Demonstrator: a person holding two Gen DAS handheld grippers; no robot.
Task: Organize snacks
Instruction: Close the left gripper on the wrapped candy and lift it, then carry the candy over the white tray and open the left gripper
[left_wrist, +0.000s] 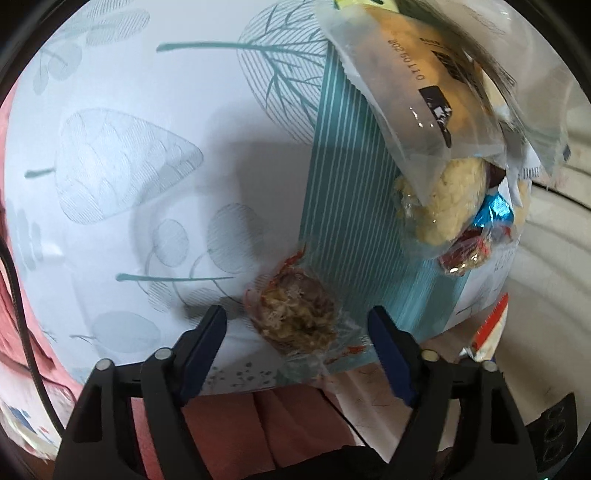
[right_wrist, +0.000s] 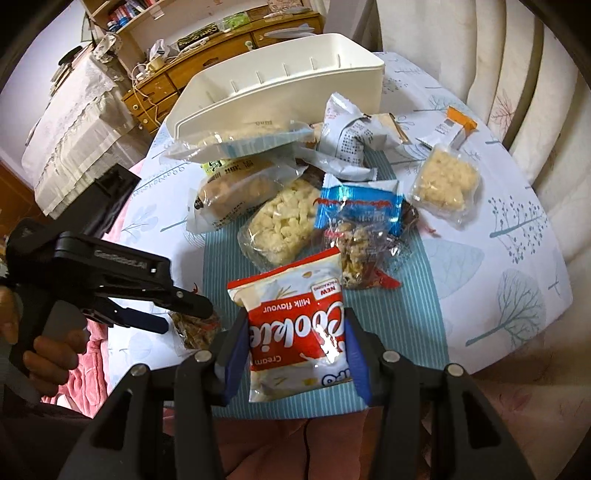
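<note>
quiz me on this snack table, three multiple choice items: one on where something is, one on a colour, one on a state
1. Where does the white bin stand?
A. at the far end of the table, behind the snack pile
B. on the floor
C. on top of the cookie packet

2. What colours is the cookie packet?
A. green and black
B. red and white
C. plain yellow

3. How is the left gripper?
A. shut on the blue wrapper
B. shut and empty
C. open, a clear-wrapped snack lying between its fingers

Key: 1 A, the bin sits beyond the pile in the right wrist view. 2 B, red band on white. 3 C, gaps show between both fingers and the snack.
</note>
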